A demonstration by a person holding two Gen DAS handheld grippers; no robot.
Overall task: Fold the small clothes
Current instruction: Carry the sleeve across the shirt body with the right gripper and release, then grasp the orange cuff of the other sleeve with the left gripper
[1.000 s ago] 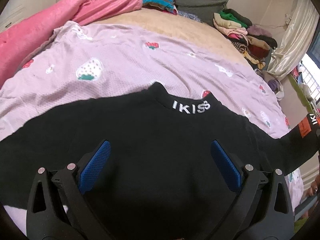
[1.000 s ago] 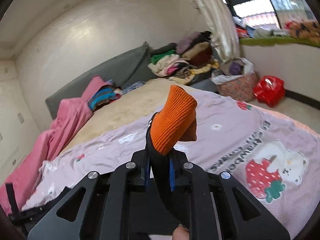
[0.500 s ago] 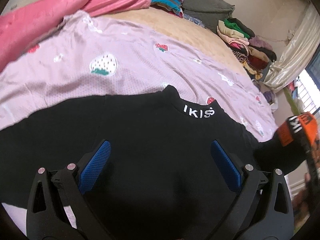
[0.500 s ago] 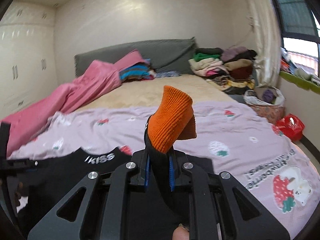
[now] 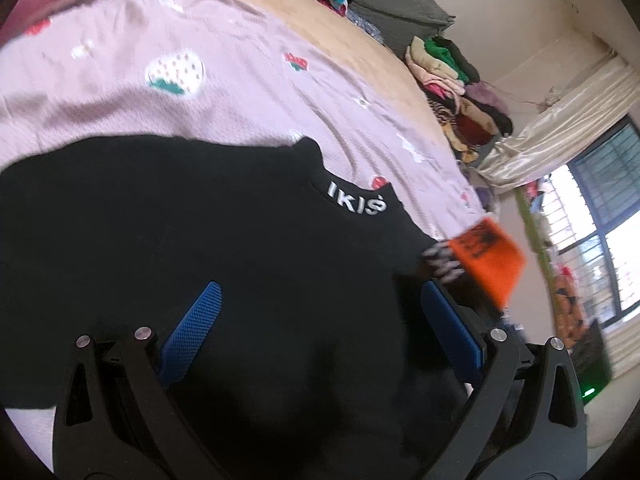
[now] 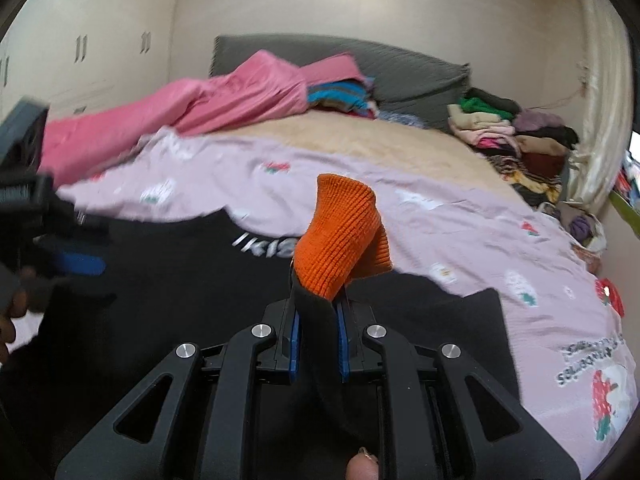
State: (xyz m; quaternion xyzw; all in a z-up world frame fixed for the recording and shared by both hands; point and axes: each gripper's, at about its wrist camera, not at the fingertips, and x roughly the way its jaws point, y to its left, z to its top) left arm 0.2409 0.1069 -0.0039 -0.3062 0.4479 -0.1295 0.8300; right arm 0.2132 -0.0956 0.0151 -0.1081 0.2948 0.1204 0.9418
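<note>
While left gripper [image 5: 320, 320] is hovering open-jawed, right gripper [image 6: 317, 344], clamping orange cuff [image 6: 340, 236], is carrying sleeve inward over black top [image 5: 180, 220], starting the fold.

The sweater [image 5: 200, 220] lies on the bedspread [image 5: 240, 92], clothes pile [image 6: 516, 136] behind at right.

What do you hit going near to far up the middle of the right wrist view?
Right tongs shut on the black sleeve → orange cuff → pink strawberry sheet → tan blanket → grey headboard → wall.
</note>
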